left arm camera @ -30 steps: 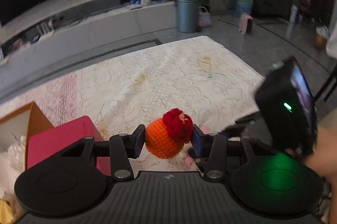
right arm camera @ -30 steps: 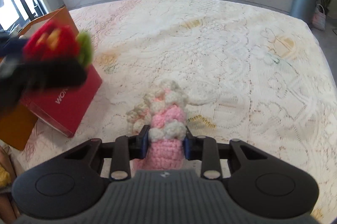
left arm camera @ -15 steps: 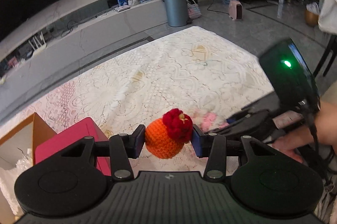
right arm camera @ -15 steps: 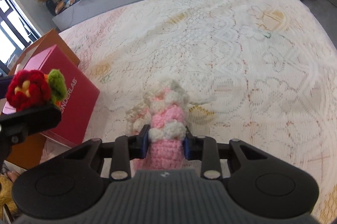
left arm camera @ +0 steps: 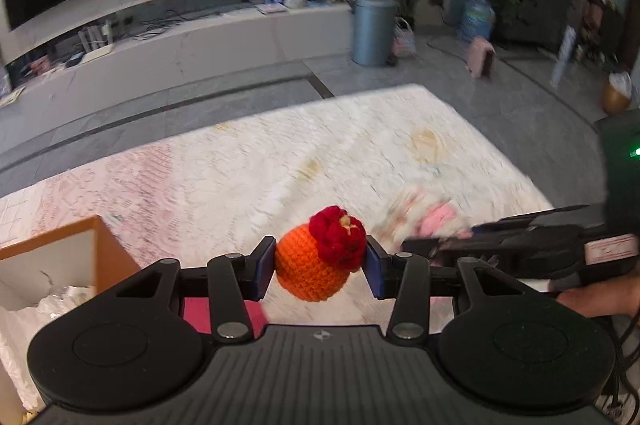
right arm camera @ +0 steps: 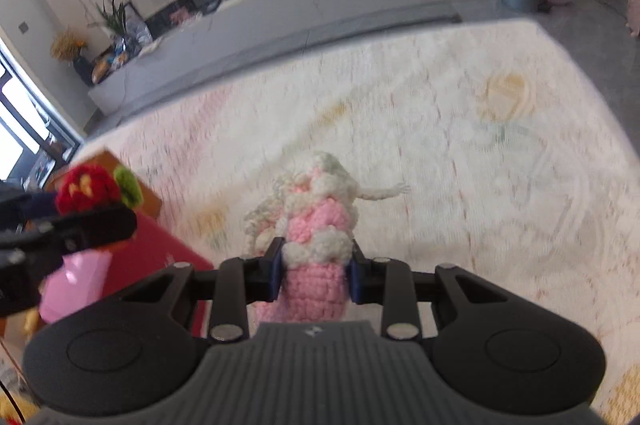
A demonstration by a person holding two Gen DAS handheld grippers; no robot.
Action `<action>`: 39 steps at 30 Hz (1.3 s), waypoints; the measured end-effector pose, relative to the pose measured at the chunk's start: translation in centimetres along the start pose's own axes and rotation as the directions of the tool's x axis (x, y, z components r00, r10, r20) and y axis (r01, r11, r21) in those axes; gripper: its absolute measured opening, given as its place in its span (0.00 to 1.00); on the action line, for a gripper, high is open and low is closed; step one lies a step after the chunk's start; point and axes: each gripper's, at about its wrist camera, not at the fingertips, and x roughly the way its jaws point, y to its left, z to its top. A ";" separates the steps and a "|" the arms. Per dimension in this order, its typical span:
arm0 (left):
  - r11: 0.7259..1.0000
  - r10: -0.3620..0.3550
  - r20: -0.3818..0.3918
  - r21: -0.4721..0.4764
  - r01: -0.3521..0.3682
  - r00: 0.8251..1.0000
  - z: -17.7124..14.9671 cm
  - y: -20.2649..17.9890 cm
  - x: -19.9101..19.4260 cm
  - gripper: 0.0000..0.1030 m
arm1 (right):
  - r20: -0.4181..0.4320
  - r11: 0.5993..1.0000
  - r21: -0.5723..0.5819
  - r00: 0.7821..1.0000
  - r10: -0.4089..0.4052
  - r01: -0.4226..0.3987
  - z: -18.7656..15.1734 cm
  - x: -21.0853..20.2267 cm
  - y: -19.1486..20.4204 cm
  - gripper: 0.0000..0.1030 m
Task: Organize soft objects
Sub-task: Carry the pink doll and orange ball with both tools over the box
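Note:
An orange crochet ball with a red flower (left arm camera: pixel 316 259) sits clamped between the blue pads of my left gripper (left arm camera: pixel 320 267), held above the lace-covered table (left arm camera: pixel 280 161). My right gripper (right arm camera: pixel 317 269) is shut on a pink and white crochet toy (right arm camera: pixel 316 233), lifted off the cloth. In the right wrist view the left gripper (right arm camera: pixel 80 225) appears at the left with the flower ball (right arm camera: pixel 90 189). In the left wrist view the right gripper (left arm camera: pixel 500 249) reaches in from the right with the pink toy (left arm camera: pixel 432 217), held by a hand (left arm camera: pixel 600 297).
An orange-brown open box (left arm camera: pixel 60 257) with white packing stands at the left, and a red box (right arm camera: pixel 152 257) lies beside it. The cloth-covered table (right arm camera: pixel 440 129) spreads ahead. A grey bin (left arm camera: pixel 374 29) and a low TV bench (left arm camera: pixel 200 29) stand beyond the table.
Both grippers have risen and rolled, each still gripping its toy. The left gripper has shifted sideways; the red box is now mostly hidden beneath it. Views are blurred by motion.

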 end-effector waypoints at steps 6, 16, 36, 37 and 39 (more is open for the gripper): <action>0.993 0.089 0.052 -0.087 -0.084 0.995 2.3 4.5 -1.5 0.50 | 0.111 0.998 0.044 0.992 -0.056 0.051 4.6 -0.7 4.1 0.29; 0.953 0.205 0.055 -0.239 -0.186 0.977 2.2 15.2 -7.0 0.51 | 0.170 0.997 -0.052 0.983 0.073 -0.065 8.3 -1.1 15.3 0.29; 0.800 0.102 0.137 -0.600 0.001 0.985 -10.3 27.3 -10.4 0.51 | -0.128 0.916 -0.339 0.975 0.183 -0.216 0.5 6.3 30.6 0.29; 0.813 0.081 0.147 -0.582 0.020 0.986 -10.8 27.0 -10.0 0.51 | -0.138 0.917 -0.339 0.975 0.173 -0.211 0.5 7.1 30.2 0.29; 0.819 0.032 0.161 -0.570 0.067 0.986 -11.7 26.9 -9.3 0.51 | -0.151 0.916 -0.345 0.976 0.159 -0.203 0.2 7.9 29.5 0.29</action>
